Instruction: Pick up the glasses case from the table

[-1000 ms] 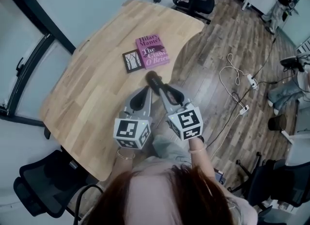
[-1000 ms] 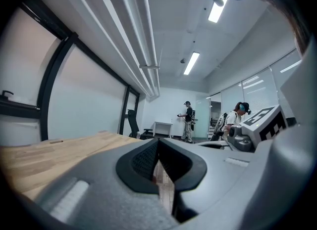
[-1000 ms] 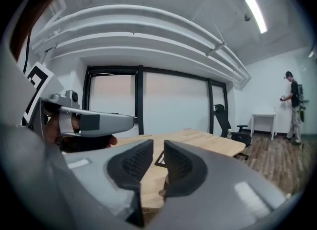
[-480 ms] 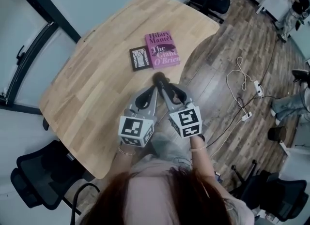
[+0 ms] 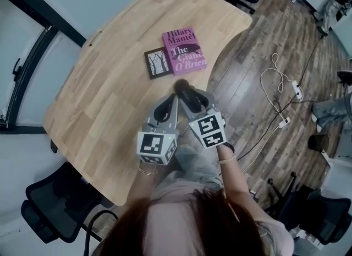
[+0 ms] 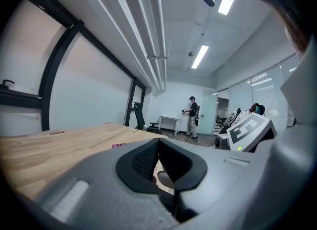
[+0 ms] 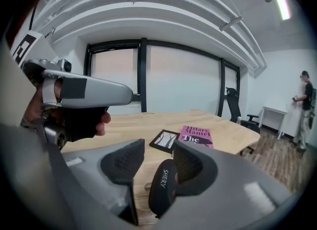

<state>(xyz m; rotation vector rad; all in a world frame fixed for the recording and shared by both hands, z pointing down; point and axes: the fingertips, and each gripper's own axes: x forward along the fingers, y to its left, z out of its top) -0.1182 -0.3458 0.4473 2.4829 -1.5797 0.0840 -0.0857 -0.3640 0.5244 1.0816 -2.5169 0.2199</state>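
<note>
Black glasses case (image 7: 162,189) is sitting on end between the jaws of your right gripper (image 7: 157,151). It's leaning on the pad at that view's right, and the other pad is standing clear of it. The jaws are opening, so you're not clamping it.

In the head view the case (image 5: 182,88) is showing at the near edge of the wooden table (image 5: 104,90), right at the right gripper's tip. Can't tell whether it's resting on the wood.

Your left gripper (image 5: 174,99) is lying just beside the right one, tip near the case. In its own view the left gripper (image 6: 158,142) is showing its jaws together with nothing gripped.

Beyond the case a pink book (image 5: 185,51) is lying flat, with a small black tree-print card (image 5: 158,63) just beside its left edge. Both are lying apart from the case.
</note>
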